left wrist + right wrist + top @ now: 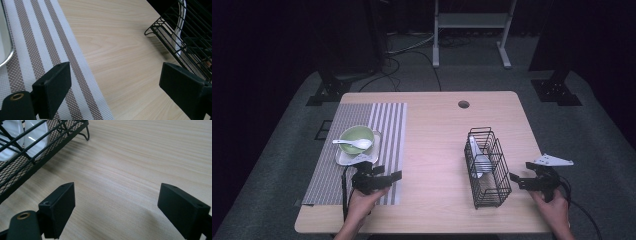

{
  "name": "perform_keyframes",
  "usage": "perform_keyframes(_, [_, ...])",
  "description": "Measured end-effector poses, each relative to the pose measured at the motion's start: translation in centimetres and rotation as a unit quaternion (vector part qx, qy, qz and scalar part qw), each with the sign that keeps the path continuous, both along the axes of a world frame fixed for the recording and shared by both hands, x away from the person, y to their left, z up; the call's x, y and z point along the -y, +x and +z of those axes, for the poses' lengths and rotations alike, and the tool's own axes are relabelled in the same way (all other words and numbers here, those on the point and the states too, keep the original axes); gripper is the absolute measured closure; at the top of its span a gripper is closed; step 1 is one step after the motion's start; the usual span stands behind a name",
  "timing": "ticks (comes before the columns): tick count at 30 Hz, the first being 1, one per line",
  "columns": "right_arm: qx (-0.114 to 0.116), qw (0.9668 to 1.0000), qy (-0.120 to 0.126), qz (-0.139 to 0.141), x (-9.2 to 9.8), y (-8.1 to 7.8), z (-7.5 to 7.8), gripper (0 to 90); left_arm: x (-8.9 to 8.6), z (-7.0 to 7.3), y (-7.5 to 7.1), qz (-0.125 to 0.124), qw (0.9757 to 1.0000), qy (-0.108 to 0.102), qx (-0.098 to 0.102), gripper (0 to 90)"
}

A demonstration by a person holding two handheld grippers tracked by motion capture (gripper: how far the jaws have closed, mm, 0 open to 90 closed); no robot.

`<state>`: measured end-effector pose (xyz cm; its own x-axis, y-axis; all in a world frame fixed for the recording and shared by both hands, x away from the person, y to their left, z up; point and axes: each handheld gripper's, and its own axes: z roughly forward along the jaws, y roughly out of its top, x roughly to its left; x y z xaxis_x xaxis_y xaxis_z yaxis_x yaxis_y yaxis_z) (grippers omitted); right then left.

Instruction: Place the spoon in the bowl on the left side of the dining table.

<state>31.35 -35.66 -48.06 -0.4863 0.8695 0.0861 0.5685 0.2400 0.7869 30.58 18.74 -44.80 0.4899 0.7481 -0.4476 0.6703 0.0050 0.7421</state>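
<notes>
A green bowl (357, 135) with a white spoon (353, 143) across it sits on a white plate (345, 158) on the striped placemat (387, 125). My left gripper (378, 177) hovers just in front of the plate, open and empty, over the placemat's edge (50, 50). A black wire basket (486, 167) on the right holds white spoons (479, 162). My right gripper (522, 180) stands open and empty just right of the basket (30, 152), above bare wood.
The wooden table (437, 130) has a round cable hole (463, 104) near its far edge. Beyond it, on the dark carpet, stand a white frame (472, 25) and black stand feet (557, 90). Bare wood lies between placemat and basket.
</notes>
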Motion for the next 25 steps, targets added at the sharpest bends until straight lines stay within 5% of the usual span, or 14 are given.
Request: perform_keyframes(25, [0.001, 1.0, 0.002, 0.0, 0.0, 0.0, 0.0, 13.5, 2.6, -0.5, -1.3, -0.05, 0.9984, 0.025, 0.006, 9.6])
